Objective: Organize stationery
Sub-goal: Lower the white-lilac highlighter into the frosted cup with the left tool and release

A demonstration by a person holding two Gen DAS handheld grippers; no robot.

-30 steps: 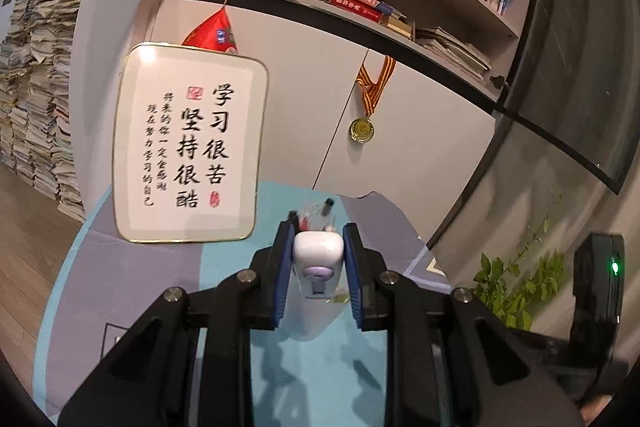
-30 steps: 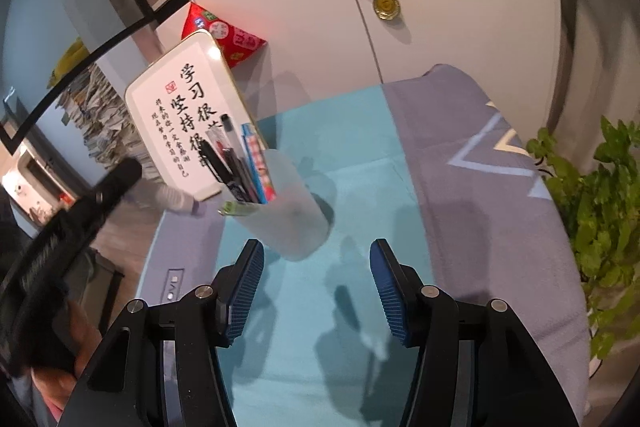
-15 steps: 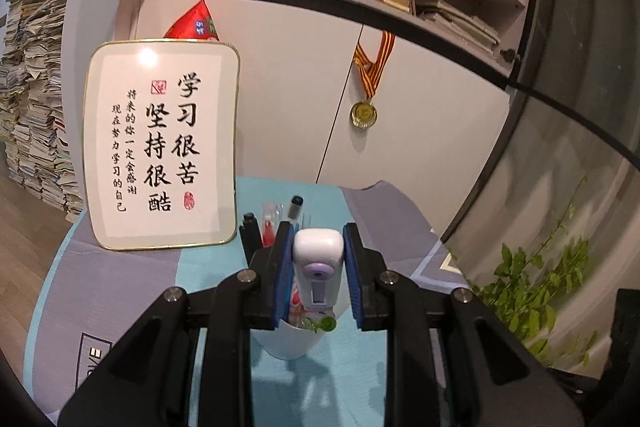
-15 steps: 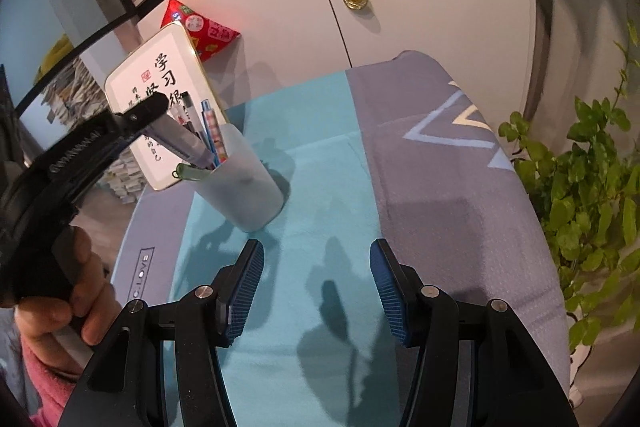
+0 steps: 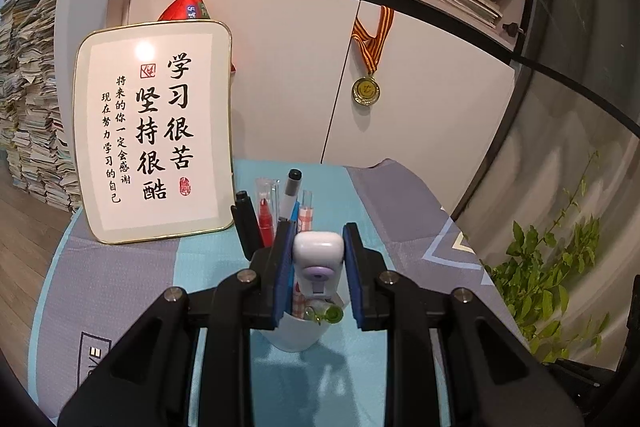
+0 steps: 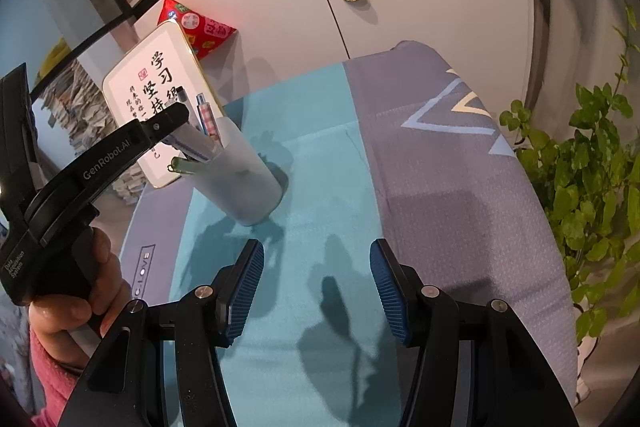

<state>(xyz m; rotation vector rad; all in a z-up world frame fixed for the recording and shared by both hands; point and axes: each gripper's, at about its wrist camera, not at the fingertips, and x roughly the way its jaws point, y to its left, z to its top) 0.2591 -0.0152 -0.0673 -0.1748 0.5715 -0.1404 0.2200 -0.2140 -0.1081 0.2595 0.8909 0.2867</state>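
On the teal-and-grey cloth surface (image 6: 320,155), the left tool (image 5: 318,263) grips a white-and-lilac correction-tape dispenser (image 5: 319,259) above the frosted white pen cup (image 6: 248,183); off-centre release risks tipping it; right tool (image 6: 316,287) gapes, idle

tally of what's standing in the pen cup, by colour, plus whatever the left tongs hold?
In the cup:
Black pens: 1
Red pens: 1
White markers with black cap: 1
Checkered pink pens: 1
Green-tipped items at the rim: 1
In the left tongs:
White and purple correction tape: 1
Total: 6
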